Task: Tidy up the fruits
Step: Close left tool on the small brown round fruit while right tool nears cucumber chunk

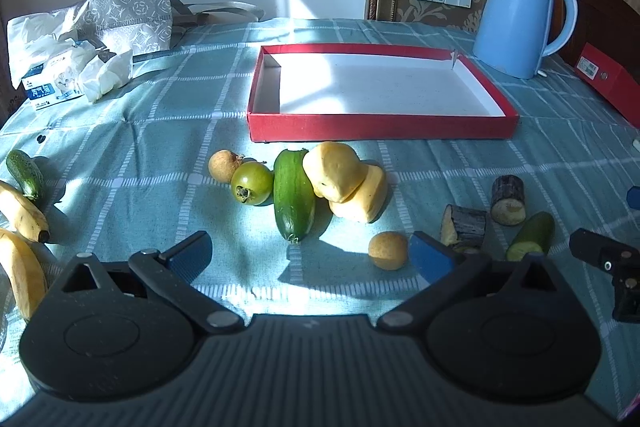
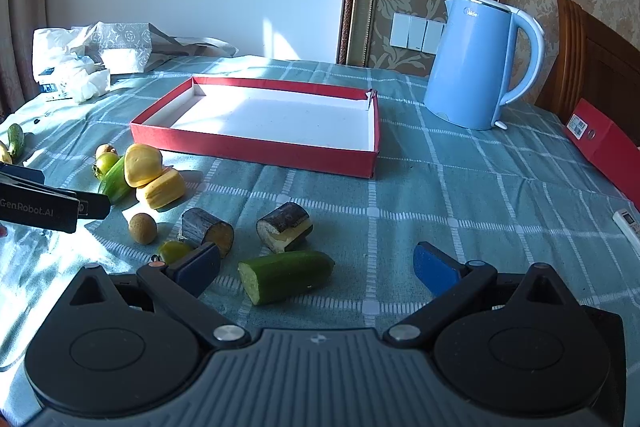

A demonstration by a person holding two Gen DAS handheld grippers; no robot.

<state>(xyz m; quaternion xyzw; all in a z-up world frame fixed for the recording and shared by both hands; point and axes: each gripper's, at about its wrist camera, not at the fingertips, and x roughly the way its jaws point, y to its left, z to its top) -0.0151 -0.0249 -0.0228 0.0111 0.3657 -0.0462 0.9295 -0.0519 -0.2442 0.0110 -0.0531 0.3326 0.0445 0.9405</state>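
Progress: we judge nothing sorted yet; the red tray (image 1: 376,131) sits bare, its white floor showing, and every fruit lies on the checked tablecloth (image 1: 160,131) in front of it.
Far left: we spot two bananas (image 1: 24,211) at the frame edge, smooth yellow skins, with a small dark-green cucumber (image 1: 25,174) just beside them.
Left gripper (image 1: 310,255): we hold it low over the cloth, blue pads spread wide, nothing between them.
Centre cluster: a tan, matte round fruit (image 1: 221,166) touches a glossy green tomato (image 1: 252,183); next comes a stubby cucumber (image 1: 293,199), and two pale yellow peeled chunks (image 1: 345,187) lean on it and on each other.
Loose one: another tan round fruit (image 1: 388,251) lies alone, near the left gripper's right pad.
Right group: two short cut stalk pieces (image 2: 285,227), dark rough bark with pale yellow cores, and a half cucumber (image 2: 286,277) with a wet cut face.
Right gripper (image 2: 318,269): we have its fingers wide apart, empty, the half cucumber lying just ahead between them.
Left to do: as we see it, everything; each piece needs carrying into the tray.
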